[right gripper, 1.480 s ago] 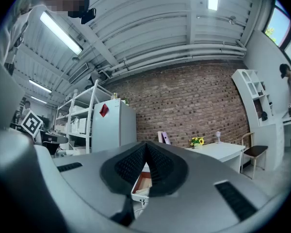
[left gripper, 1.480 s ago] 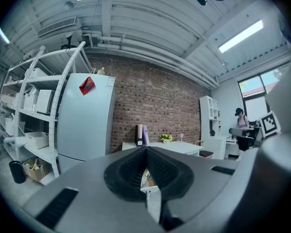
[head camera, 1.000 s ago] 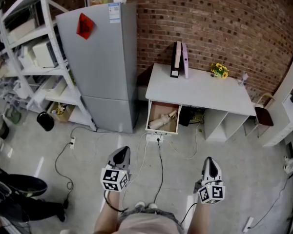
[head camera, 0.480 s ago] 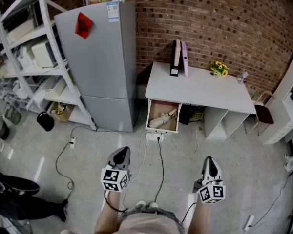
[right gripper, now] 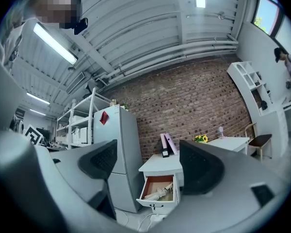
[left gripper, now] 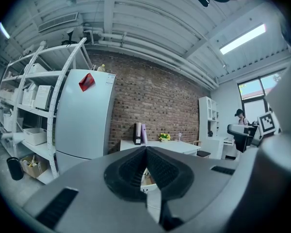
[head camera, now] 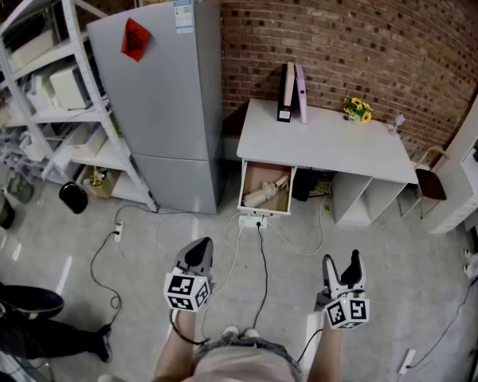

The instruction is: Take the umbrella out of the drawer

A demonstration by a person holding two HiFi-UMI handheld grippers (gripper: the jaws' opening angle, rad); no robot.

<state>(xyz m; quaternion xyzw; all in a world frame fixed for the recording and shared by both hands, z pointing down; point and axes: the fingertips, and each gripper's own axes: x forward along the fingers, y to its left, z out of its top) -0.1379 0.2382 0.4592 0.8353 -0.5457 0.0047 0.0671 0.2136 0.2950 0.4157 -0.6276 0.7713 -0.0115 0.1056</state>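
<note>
With the left tool closed, the right tool, its jaws just opening with nothing between, should go to the drawer at 12 o'clock and grip the umbrella mid-length.

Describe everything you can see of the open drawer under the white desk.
The drawer stands pulled out from the left end of the white desk, just right of the grey fridge. Its front and sides look white, its inside wood-brown, and the right gripper view shows a small dark handle on the front. A pale folded umbrella lies slantwise on its bottom. Nothing else seems to be inside it.
</note>
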